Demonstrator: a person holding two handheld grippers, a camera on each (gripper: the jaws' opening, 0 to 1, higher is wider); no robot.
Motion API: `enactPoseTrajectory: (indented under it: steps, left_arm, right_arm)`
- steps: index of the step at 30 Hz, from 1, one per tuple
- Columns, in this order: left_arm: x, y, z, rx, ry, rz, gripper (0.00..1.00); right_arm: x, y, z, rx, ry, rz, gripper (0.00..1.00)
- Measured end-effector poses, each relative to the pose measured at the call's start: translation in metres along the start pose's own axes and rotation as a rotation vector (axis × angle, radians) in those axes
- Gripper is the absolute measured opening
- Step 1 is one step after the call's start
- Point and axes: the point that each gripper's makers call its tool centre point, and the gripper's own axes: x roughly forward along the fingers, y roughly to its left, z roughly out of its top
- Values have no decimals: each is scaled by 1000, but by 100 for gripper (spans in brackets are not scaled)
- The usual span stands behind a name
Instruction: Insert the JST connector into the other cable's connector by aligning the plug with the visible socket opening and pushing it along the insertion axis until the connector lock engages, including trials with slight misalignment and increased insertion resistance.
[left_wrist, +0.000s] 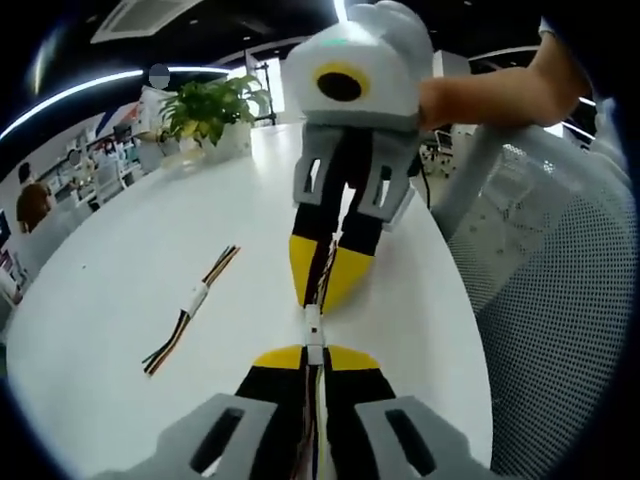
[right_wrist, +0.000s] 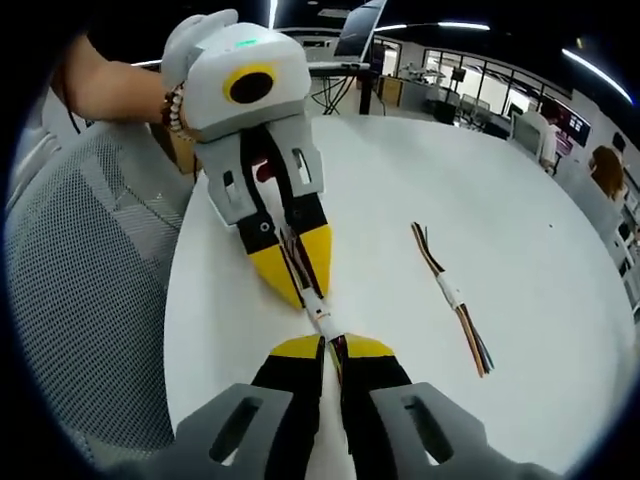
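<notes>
Left claw (left_wrist: 314, 352) and right claw (right_wrist: 334, 343) each clamp a cable; the white connectors (left_wrist: 313, 330) meet between the tips, above the surface (left_wrist: 120, 300). We judge latching possibly incomplete; off-axis pushing risks jamming.

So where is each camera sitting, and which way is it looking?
Left gripper view: rides on the left gripper, looking across the table at the right gripper; a forearm shows.
Right gripper view: rides on the right gripper, looking back at the left gripper; a wrist shows.
Shared: the white connector between the tips, the spare cable.
</notes>
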Motion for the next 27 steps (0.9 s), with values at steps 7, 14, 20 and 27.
enactPoseTrajectory:
  steps: [7, 14, 20, 27]
  left_arm:
    - [1, 0, -1, 18, 7, -6, 0]
    - [5, 0, -1, 30, 14, -6, 0]
    - [7, 2, 0, 24, 17, 4, 0]
    - [8, 2, 1, 27, 14, 3, 0]
  right_arm:
    - [3, 2, -3, -36, 42, -4, 3]
    - [4, 0, -6, -32, 69, -14, 3]
    - [3, -3, -7, -17, 82, -32, 4]
    - [1, -2, -8, -52, 80, -30, 4]
